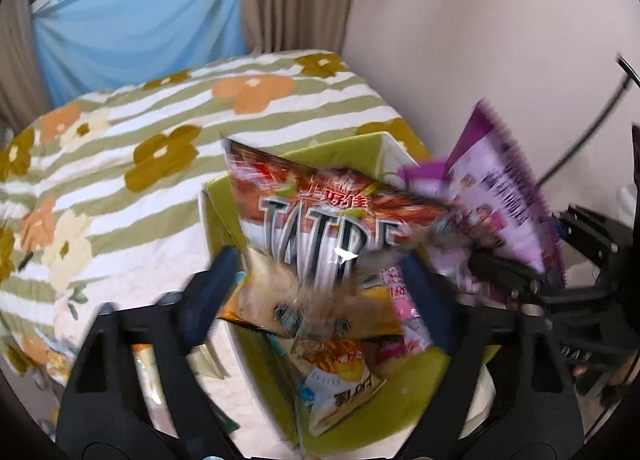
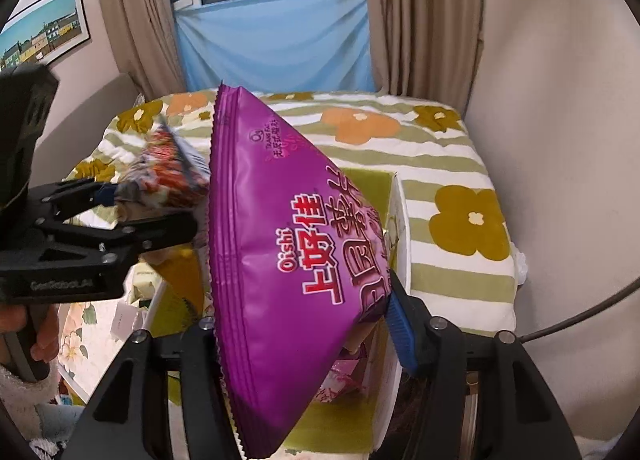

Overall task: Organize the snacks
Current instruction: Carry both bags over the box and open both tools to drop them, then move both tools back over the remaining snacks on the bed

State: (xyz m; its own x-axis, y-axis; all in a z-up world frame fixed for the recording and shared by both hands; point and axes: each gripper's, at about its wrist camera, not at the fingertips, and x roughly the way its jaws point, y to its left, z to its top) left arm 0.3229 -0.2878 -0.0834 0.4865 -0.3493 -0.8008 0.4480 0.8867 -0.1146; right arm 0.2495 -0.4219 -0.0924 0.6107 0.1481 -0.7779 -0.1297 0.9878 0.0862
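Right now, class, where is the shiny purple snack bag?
The shiny purple snack bag is between the right gripper's jaws, over the green box, right of the red bag.

Purple bag [image 2: 280,244], in my right gripper: "Oishi" in white script, large red Chinese characters "上好佳" with white outline; further big characters beside them, cut off by the bag's fold.
Purple bag, upper face: small round logo, a short line of small print, partly "TRANS FAT"; rest too small to read.
Red-and-white bag [image 1: 320,228], over the green box [image 1: 400,416] near the bed's right edge: red "好佳" above big silver block letters, blurred, roughly "TATR".
Small white packet [image 1: 340,388], inside the box: dark characters, upside down, unreadable.
My left gripper's body [image 2: 60,284]: embossed maker's mark, illegible.
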